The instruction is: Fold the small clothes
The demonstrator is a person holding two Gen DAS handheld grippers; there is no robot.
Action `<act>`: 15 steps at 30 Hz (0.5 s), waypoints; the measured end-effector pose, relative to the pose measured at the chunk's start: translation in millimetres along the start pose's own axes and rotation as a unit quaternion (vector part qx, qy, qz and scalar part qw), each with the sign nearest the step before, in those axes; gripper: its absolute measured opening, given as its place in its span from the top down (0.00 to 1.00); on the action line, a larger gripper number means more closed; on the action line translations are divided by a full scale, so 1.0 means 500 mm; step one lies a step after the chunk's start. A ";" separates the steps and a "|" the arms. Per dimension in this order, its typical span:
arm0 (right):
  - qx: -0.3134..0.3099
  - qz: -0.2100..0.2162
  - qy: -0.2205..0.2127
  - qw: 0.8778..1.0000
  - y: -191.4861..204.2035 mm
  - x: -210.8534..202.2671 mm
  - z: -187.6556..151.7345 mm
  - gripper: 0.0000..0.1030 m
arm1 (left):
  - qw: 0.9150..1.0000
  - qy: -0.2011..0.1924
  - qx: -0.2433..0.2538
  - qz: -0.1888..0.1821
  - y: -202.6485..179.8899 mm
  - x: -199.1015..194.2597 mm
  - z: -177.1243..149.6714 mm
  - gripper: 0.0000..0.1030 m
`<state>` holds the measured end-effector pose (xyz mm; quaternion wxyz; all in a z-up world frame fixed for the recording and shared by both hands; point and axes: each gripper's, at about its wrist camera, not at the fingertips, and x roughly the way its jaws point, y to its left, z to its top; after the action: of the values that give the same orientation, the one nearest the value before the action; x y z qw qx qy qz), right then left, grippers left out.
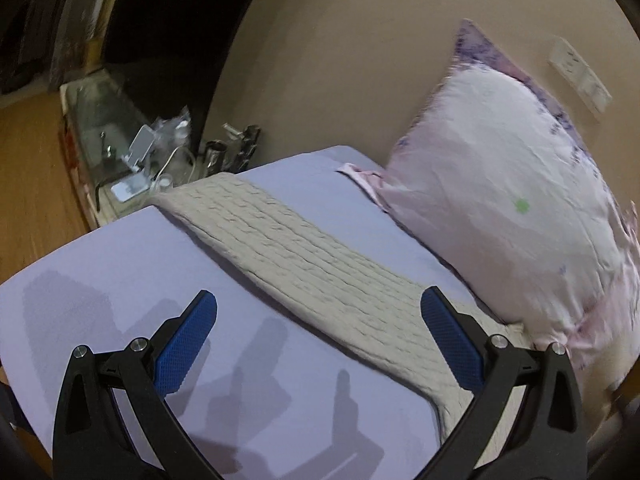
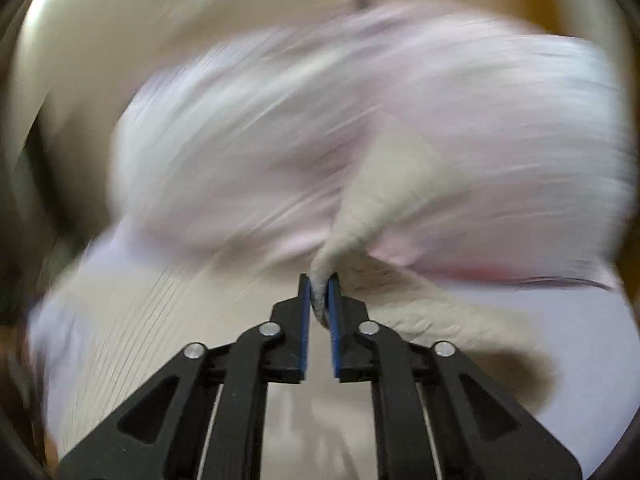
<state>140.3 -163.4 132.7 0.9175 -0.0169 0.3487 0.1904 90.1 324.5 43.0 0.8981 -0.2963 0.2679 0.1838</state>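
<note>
A beige cable-knit garment (image 1: pixel 304 256) lies stretched diagonally across the lavender bed sheet (image 1: pixel 120 264). My left gripper (image 1: pixel 320 312) is open and empty, hovering above the garment's near part, its blue pads (image 1: pixel 188 340) wide apart. In the right wrist view my right gripper (image 2: pixel 320 292) is shut on a bunched fold of the same beige garment (image 2: pixel 372 208) and holds it lifted off the sheet (image 2: pixel 580 340). That view is strongly motion-blurred.
A large pink-white pillow (image 1: pixel 500 184) leans on the beige wall at the bed's right; it is the blurred shape in the right wrist view (image 2: pixel 280 128). A glass side table (image 1: pixel 120 140) with a phone, cables and metal items stands past the bed's far left edge.
</note>
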 end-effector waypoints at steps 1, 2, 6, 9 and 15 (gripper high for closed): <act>-0.025 0.035 0.044 0.998 0.057 0.039 -0.022 0.82 | 1.000 0.006 -0.010 0.006 0.007 0.012 0.007 0.01; -0.050 0.074 0.096 0.991 0.118 0.073 -0.054 0.79 | 1.000 0.012 -0.026 0.008 0.016 0.023 0.014 0.05; -0.076 0.068 0.075 0.992 0.160 0.033 -0.083 0.38 | 0.994 0.041 -0.100 -0.005 0.066 0.066 0.033 0.19; -0.033 0.050 0.027 0.998 0.100 -0.046 -0.071 0.27 | 0.988 0.045 -0.144 -0.008 0.101 0.095 0.047 0.25; 0.049 0.029 0.014 0.998 -0.039 -0.076 -0.066 0.25 | 0.979 0.036 -0.200 -0.012 0.147 0.124 0.085 0.38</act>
<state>100.4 -199.9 130.1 0.9066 0.0355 0.3703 0.1994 118.7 417.5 3.7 0.8126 -0.4796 0.2540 0.2125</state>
